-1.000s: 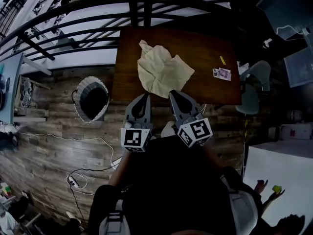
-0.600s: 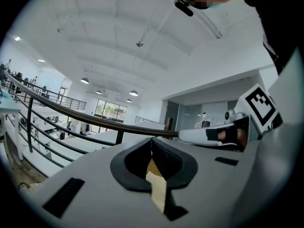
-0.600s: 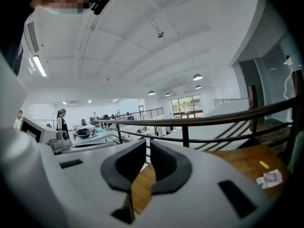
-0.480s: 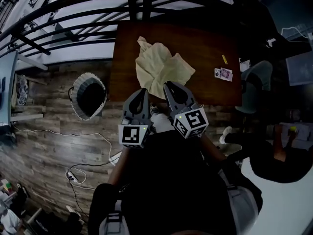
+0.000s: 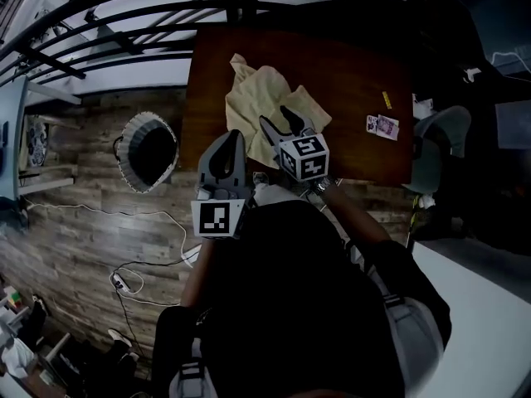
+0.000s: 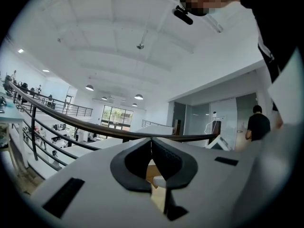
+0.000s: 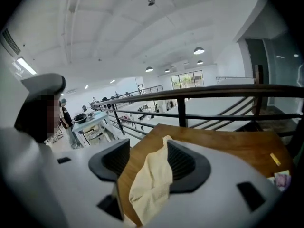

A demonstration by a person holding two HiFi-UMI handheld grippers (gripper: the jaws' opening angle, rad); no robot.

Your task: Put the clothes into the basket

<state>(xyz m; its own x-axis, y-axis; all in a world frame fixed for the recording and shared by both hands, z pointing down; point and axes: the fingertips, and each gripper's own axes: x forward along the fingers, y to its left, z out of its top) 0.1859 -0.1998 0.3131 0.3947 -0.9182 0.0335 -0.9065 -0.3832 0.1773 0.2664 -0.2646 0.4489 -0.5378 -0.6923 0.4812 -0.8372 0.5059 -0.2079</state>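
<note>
A crumpled cream cloth (image 5: 270, 106) lies on the brown table (image 5: 357, 69), toward its near left side. My right gripper (image 5: 280, 121) reaches over the table's near edge and hovers above the cloth. Its jaws are opening, and nothing is pressed between them. Through the right gripper view the cloth (image 7: 152, 184) shows in the gap of that gripper (image 7: 148, 148), further along the table (image 7: 223, 141). My left gripper (image 5: 235, 136) stays at the table's near edge, left of the cloth, pointing level with its jaws (image 6: 152, 141) together and empty. The woven basket (image 5: 149, 152) stands on the wooden floor, left of the table.
A black railing (image 5: 124, 31) runs behind the table. A small printed card (image 5: 377, 125) and a yellow bit (image 5: 387, 99) lie on the table's right part. A grey chair (image 5: 440, 131) stands at the right. A white cable and power strip (image 5: 124, 282) lie on the floor.
My right gripper has moved forward and down over the cloth and its jaws have parted. My left gripper has shifted slightly forward toward the table edge.
</note>
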